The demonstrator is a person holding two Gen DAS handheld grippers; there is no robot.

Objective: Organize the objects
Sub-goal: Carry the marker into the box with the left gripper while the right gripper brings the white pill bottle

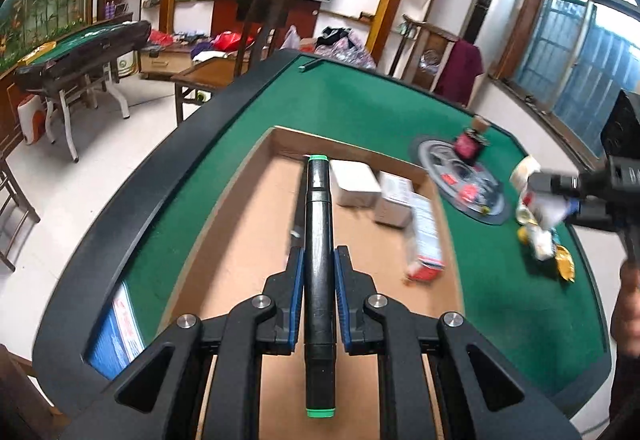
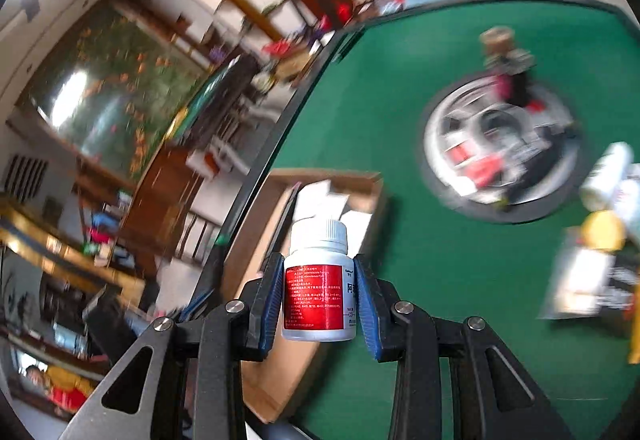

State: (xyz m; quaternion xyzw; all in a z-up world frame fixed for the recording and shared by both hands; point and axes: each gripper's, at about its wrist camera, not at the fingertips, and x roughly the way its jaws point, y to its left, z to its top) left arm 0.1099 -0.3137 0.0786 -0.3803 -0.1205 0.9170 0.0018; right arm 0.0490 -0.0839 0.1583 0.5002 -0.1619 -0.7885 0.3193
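A black marker (image 1: pixel 319 272) with green end caps is clamped lengthwise between the blue pads of the left gripper (image 1: pixel 319 260) and is held above the open cardboard box (image 1: pixel 256 264). Two white cartons (image 1: pixel 356 184) and a red-and-white packet (image 1: pixel 426 240) are seen inside the box at its far right side. A white pill bottle (image 2: pixel 319 288) with a red label is clamped upright in the right gripper (image 2: pixel 319 280), over the green felt table (image 2: pixel 460 280) beside the box. Loose items (image 1: pixel 542 236) lie on the felt near the round centre plate (image 1: pixel 464 180).
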